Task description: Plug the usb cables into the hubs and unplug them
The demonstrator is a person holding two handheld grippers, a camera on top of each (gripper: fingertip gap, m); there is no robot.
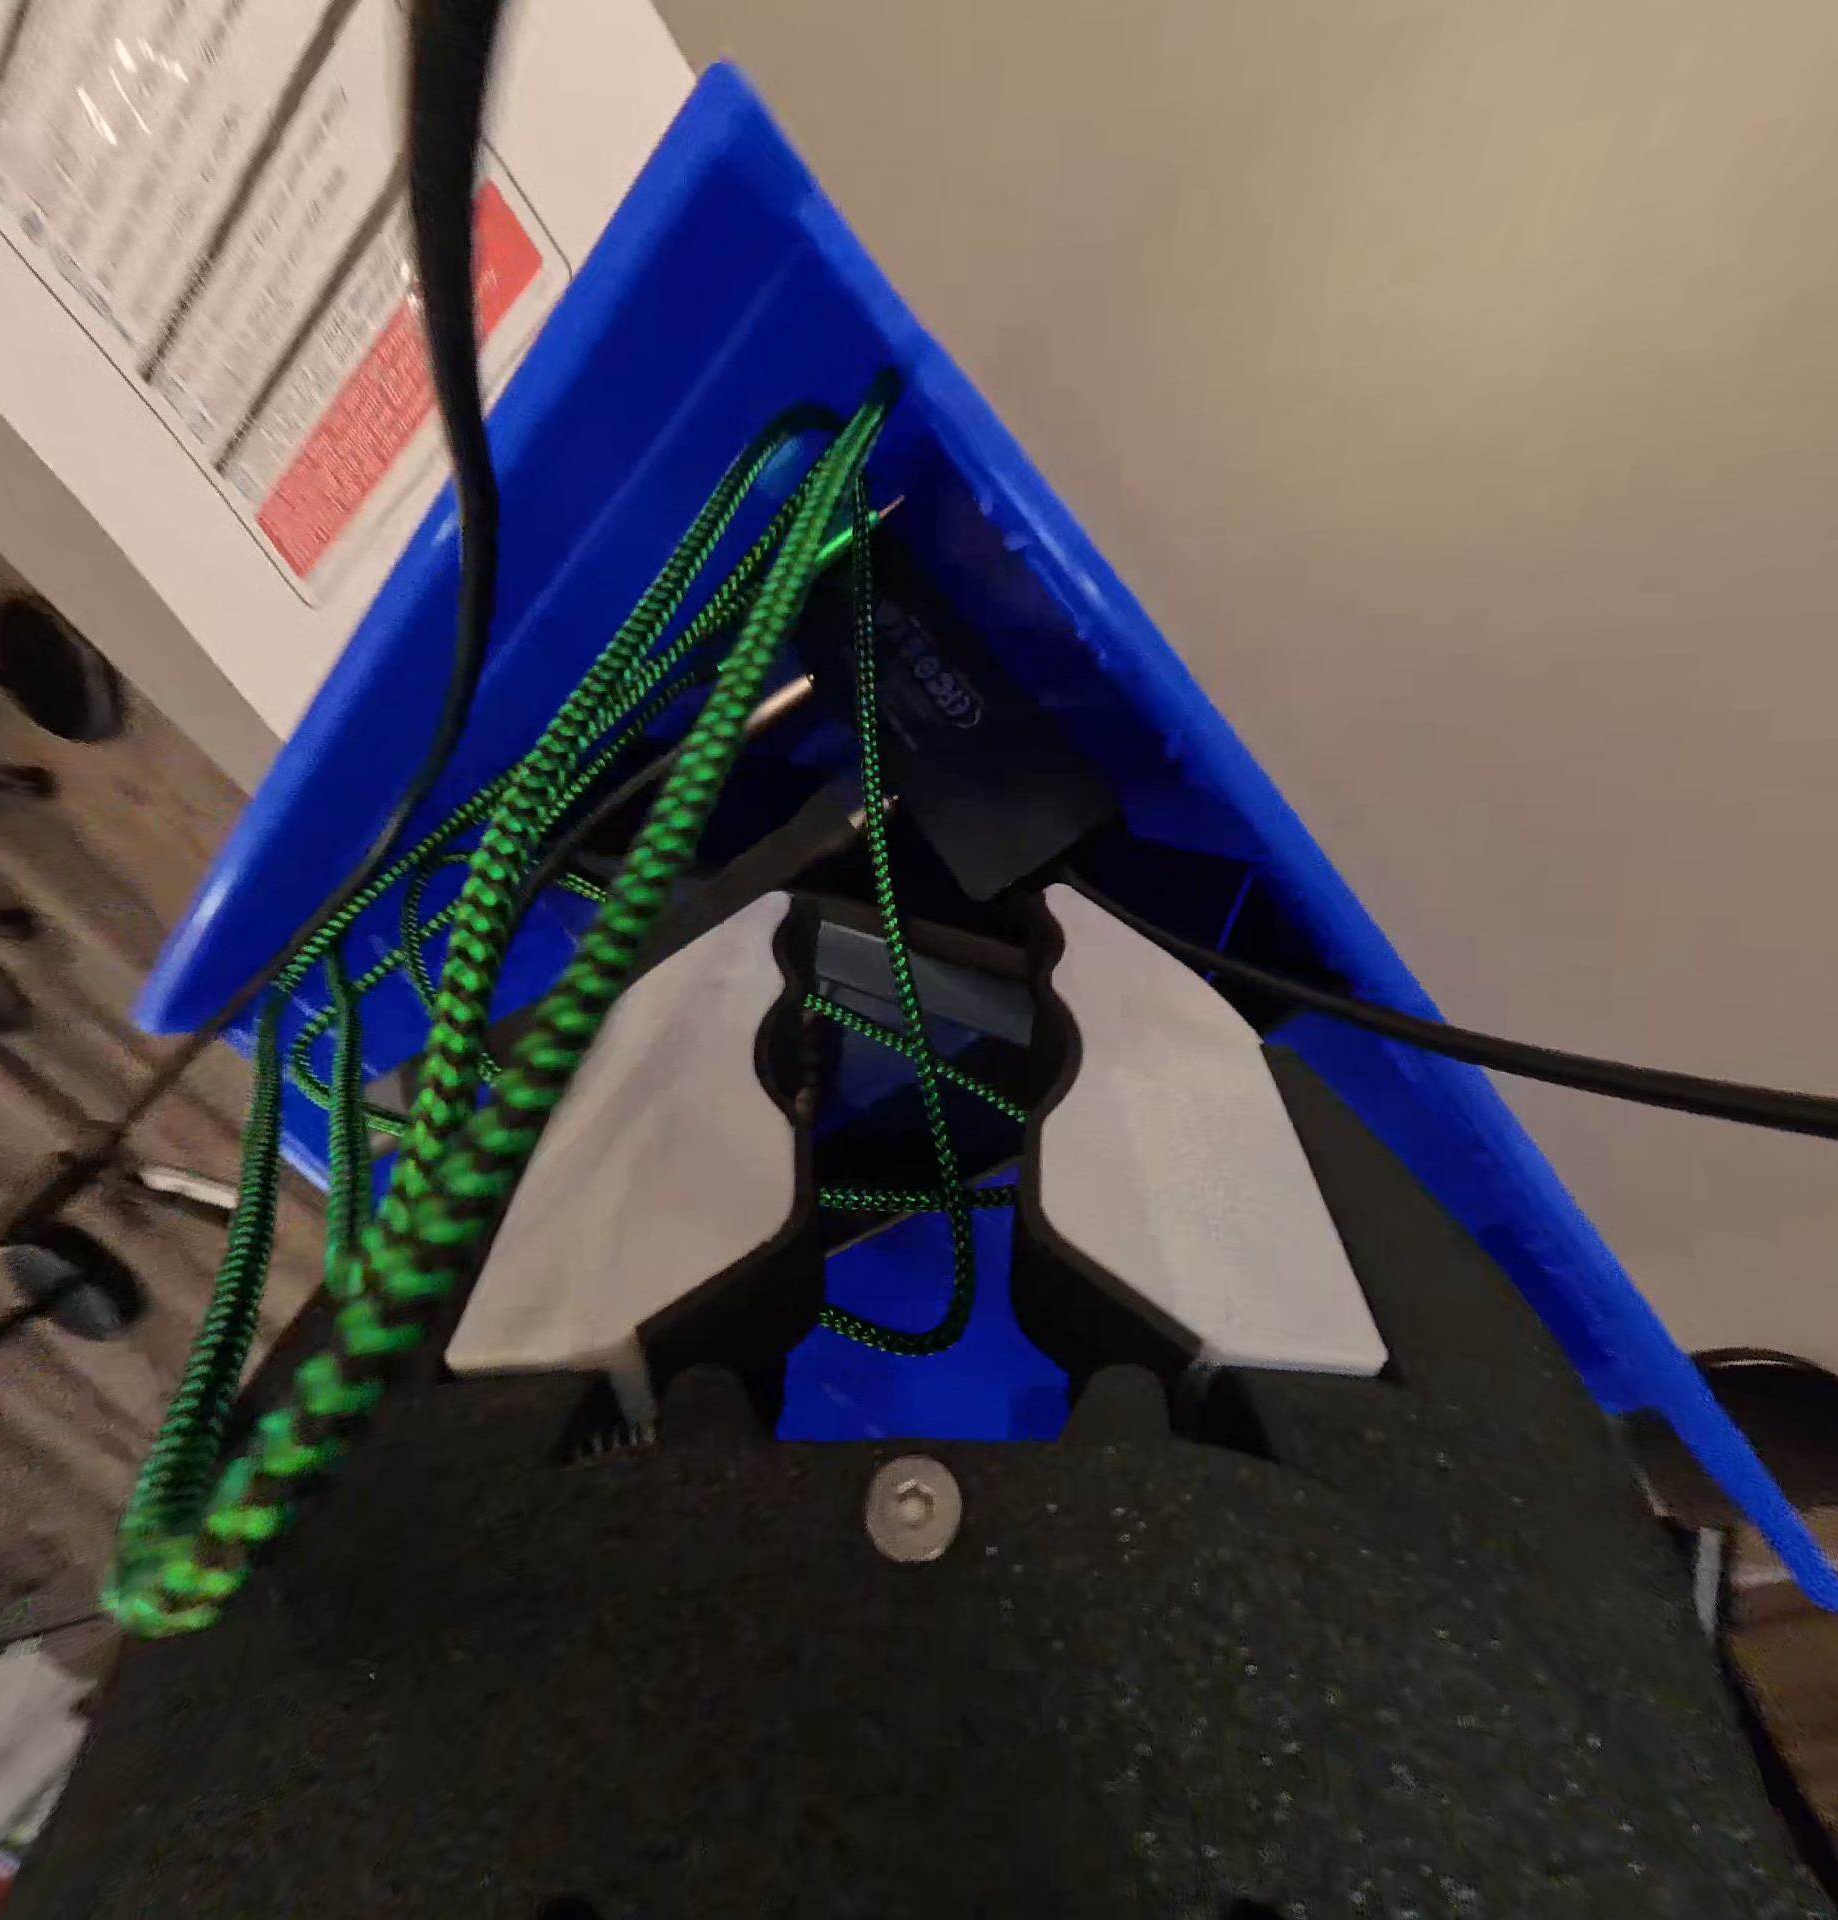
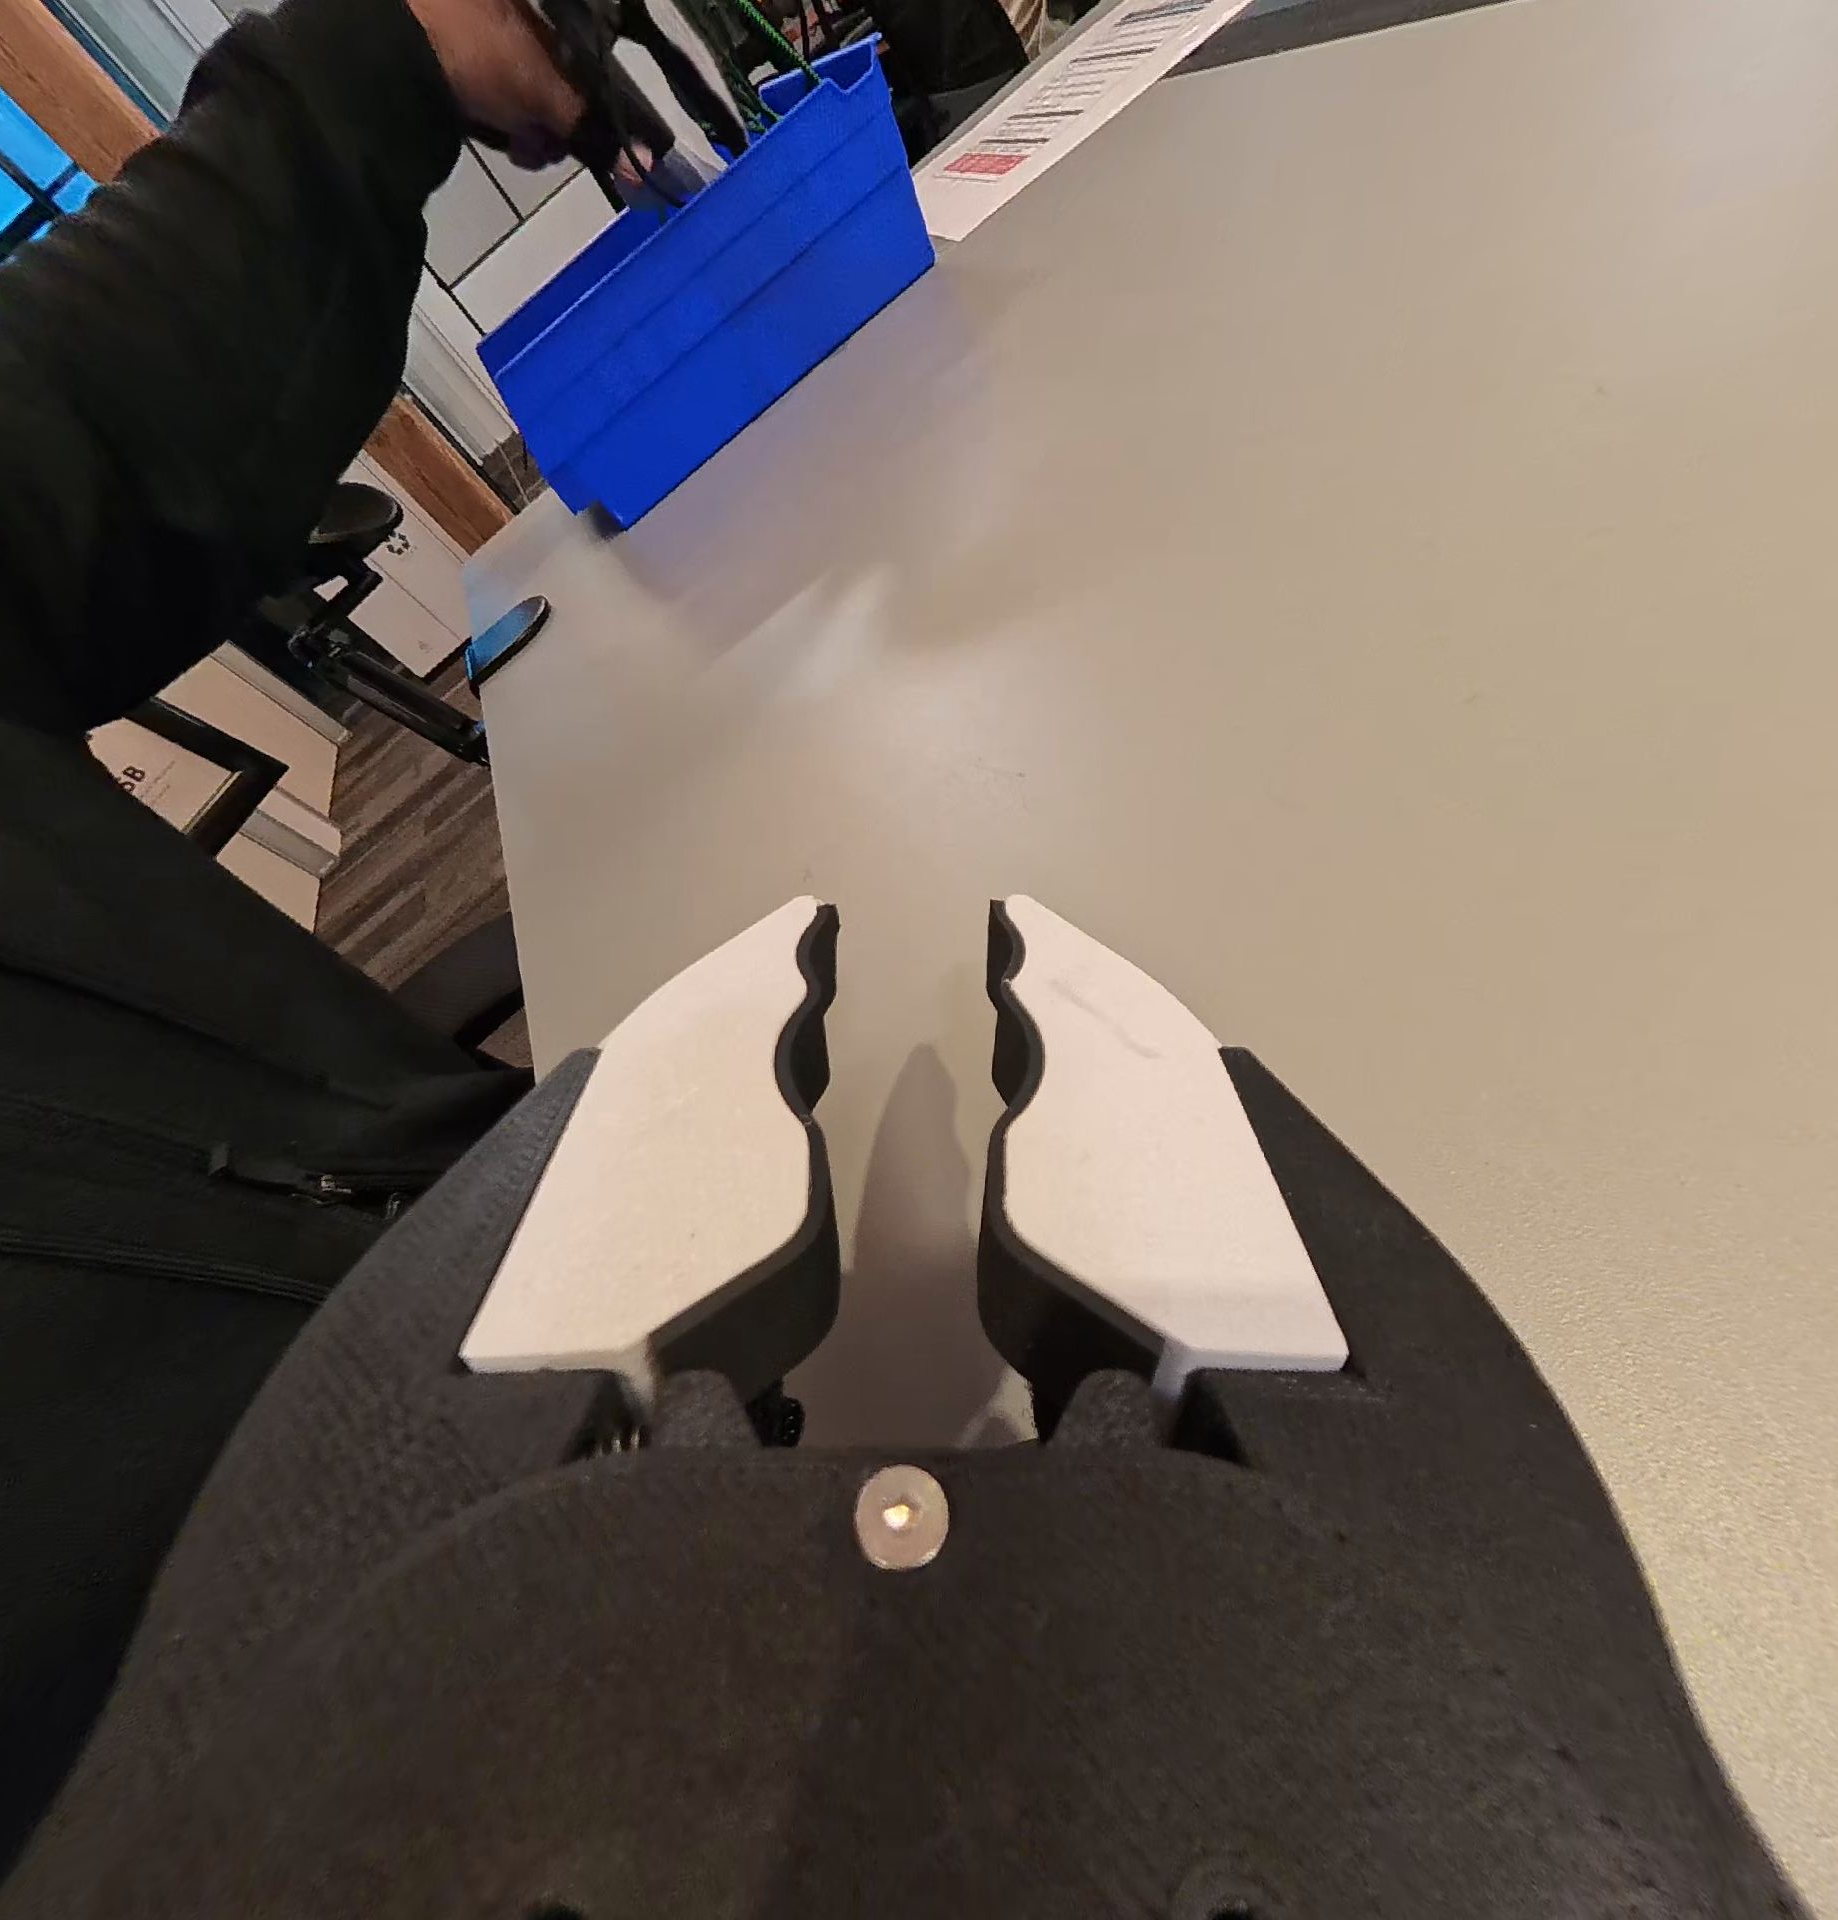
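In the left wrist view my left gripper (image 1: 920, 925) reaches into a blue bin (image 1: 686, 364). It is shut on the near end of a black USB hub (image 1: 956, 727). Several green-and-black braided cables (image 1: 541, 935) hang from the hub, drape over the gripper's left side and loop between the fingers. A black cable (image 1: 1517, 1049) runs off to the right. In the right wrist view my right gripper (image 2: 913, 914) is open and empty, low over the grey table (image 2: 1310, 623). It is well short of the bin (image 2: 728, 301).
A printed sheet with a red patch (image 1: 219, 260) lies on the table beyond the bin and also shows in the right wrist view (image 2: 1081, 94). A person's black sleeve (image 2: 219, 312) reaches toward the bin. A dark flat object (image 2: 504, 634) sits at the table's left edge. My hands' fingertips stand some 60 cm from each other.
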